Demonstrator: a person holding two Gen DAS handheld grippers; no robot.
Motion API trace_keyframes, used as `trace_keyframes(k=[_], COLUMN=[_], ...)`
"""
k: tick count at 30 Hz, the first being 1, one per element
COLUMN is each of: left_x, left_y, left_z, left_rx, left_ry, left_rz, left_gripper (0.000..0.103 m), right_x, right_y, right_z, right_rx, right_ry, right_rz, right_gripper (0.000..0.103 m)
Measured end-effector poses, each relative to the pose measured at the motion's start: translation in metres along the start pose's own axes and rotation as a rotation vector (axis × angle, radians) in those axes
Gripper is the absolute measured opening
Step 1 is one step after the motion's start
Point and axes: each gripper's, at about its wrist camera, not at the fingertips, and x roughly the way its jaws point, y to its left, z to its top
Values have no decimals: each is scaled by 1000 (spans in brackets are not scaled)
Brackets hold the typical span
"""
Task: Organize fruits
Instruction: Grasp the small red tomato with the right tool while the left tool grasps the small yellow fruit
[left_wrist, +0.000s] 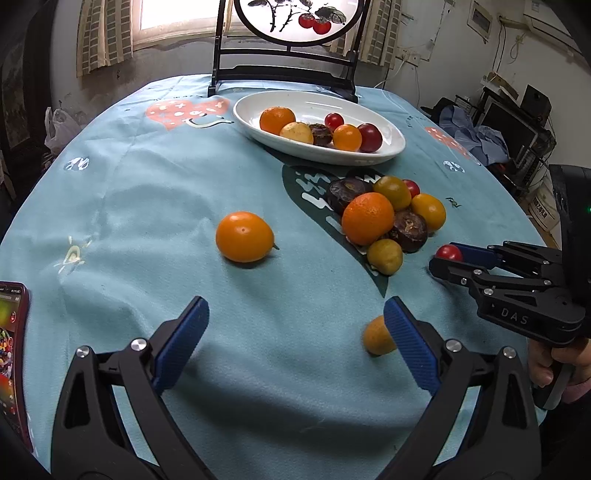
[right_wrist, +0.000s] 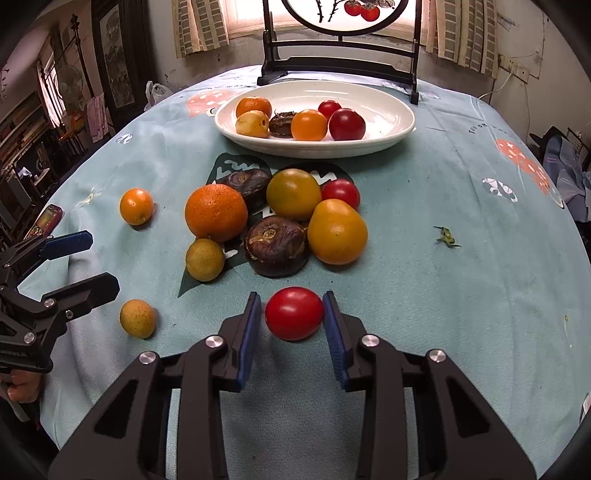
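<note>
Red and glossy, the cherry tomato (right_wrist: 294, 313) sits directly between the blue pads of the right gripper (right_wrist: 293, 321), low in the centre of the right wrist view; the pads close on its two sides, so it is grasped, its long axis running crosswise to the fingers. The white oval plate (right_wrist: 388, 144), the judged destination, lies straight ahead toward the top of the frame, beyond the fruit pile (right_wrist: 277, 218). The left gripper (left_wrist: 295, 339) hangs released, jaws wide, a small yellow fruit (left_wrist: 375, 336) beside one finger. The pale blue tablecloth (right_wrist: 443, 295) is wrinkled; a curtained window stands behind.
</note>
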Motion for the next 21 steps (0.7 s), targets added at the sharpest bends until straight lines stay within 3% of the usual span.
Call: trace_keyframes(k=[4, 8, 11, 13, 16, 21], left_x=[-1, -6, -5, -1, 3, 6], left_y=[-1, -15, -35, -48, -54, -51], left_z=[-1, -6, -14, -18, -21, -19], left_rx=[6, 91, 198, 262, 292, 283], left_ry=[-5, -23, -5, 19, 43, 59], left_rz=[-15, -105, -121, -109, -101, -118], left_gripper=[97, 93, 75, 55, 43, 39], right_x=[-3, -8, -6, -7, -7, -6], right_y=[-8, -17, -16, -16, -16, -19], right_z=[0, -2, -1, -2, -2, -2], right_rx=[39, 88, 89, 87, 90, 106], right_ry=[-19, -40, -31, -32, -35, -28], right_rz=[13, 28, 27, 30, 34, 41], right_gripper=[30, 30, 30, 30, 30, 30])
